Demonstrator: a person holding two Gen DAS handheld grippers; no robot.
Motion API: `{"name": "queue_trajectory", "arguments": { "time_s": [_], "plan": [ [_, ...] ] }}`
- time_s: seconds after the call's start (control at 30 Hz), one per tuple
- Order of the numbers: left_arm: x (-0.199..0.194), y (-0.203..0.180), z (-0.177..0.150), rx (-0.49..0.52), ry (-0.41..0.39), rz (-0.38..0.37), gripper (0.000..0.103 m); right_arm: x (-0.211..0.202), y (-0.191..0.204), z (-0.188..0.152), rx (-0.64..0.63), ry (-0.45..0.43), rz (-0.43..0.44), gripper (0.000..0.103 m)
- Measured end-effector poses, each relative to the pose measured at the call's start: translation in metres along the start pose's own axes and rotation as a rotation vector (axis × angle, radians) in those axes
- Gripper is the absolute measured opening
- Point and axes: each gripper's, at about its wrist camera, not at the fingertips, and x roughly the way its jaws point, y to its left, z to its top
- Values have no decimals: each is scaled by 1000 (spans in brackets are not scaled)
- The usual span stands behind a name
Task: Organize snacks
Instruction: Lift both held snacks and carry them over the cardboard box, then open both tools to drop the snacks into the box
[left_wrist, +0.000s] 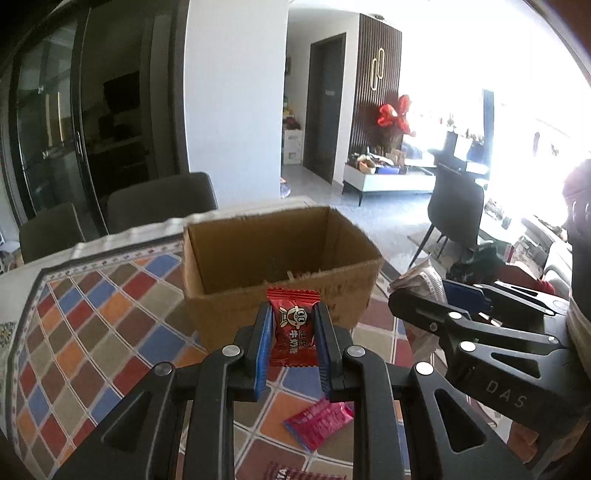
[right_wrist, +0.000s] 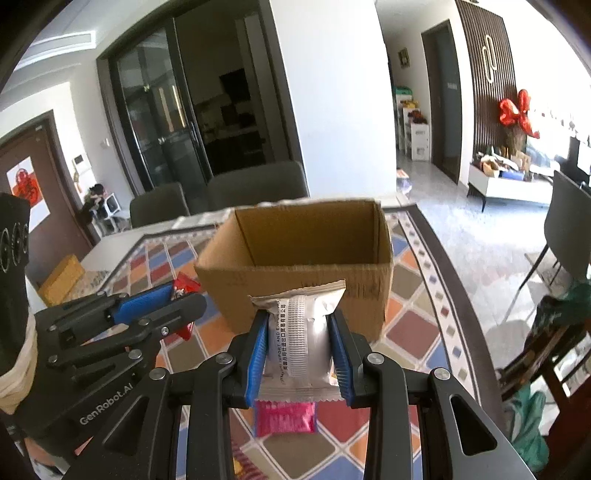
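Note:
My left gripper (left_wrist: 291, 314) is shut on a small red candy packet (left_wrist: 292, 328), held above the table just in front of an open cardboard box (left_wrist: 280, 254). My right gripper (right_wrist: 299, 321) is shut on a silver-white snack packet (right_wrist: 299, 332), also raised just short of the box (right_wrist: 306, 266). The box interior looks empty from both views. Each gripper shows in the other's view: the right gripper (left_wrist: 402, 291) at the right, the left gripper (right_wrist: 184, 295) at the left. A pink packet (left_wrist: 319, 424) lies on the tablecloth below the grippers; it also shows in the right wrist view (right_wrist: 285, 417).
The table carries a checkered multicolour tablecloth (left_wrist: 92, 325). Another dark red packet (left_wrist: 284, 472) lies at the near edge. Grey chairs (left_wrist: 162, 199) stand behind the table. A smaller cardboard box (right_wrist: 61, 280) sits at the far left.

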Motion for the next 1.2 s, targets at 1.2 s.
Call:
{"name": "queue_trajectory", "arguments": {
  "time_s": [1.2],
  "plan": [
    [87, 54, 72, -46, 69, 65, 23, 88, -1, 93, -49, 91, -1, 34]
  ]
}}
